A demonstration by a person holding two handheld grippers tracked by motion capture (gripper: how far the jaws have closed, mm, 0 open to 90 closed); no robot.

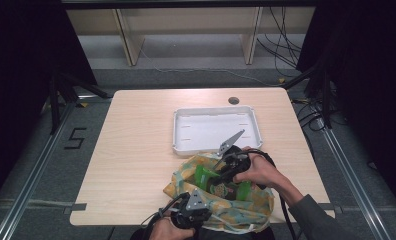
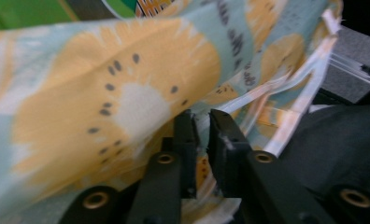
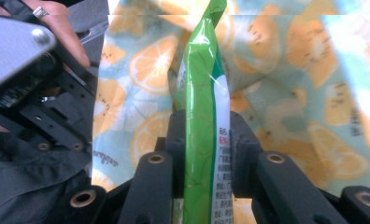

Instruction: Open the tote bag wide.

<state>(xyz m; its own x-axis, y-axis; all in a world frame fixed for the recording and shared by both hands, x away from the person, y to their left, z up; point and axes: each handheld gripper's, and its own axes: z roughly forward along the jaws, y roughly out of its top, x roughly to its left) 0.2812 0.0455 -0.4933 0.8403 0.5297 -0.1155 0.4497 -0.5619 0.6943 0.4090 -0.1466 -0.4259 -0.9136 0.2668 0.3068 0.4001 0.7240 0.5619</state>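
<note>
A cloth bag (image 1: 236, 212) printed with orange and kiwi slices lies at the table's front edge, its mouth open. A green snack packet (image 1: 221, 187) stands up out of it. My right gripper (image 1: 217, 176) reaches into the bag from the right. In the right gripper view, the right gripper (image 3: 205, 116) is shut on the packet (image 3: 204, 70), with the bag's lining (image 3: 290, 93) behind. My left gripper (image 1: 193, 210) sits at the bag's near left rim. In the left gripper view its jaws (image 2: 202, 116) stand slightly apart, open, with the bag's hem (image 2: 103, 93) between them.
A white rectangular tray (image 1: 211, 127) lies just behind the bag at mid-table. A small round hole (image 1: 233, 100) marks the table's far edge. In the right gripper view, the other gripper's grey plate (image 3: 15, 46) and a hand are close at the left.
</note>
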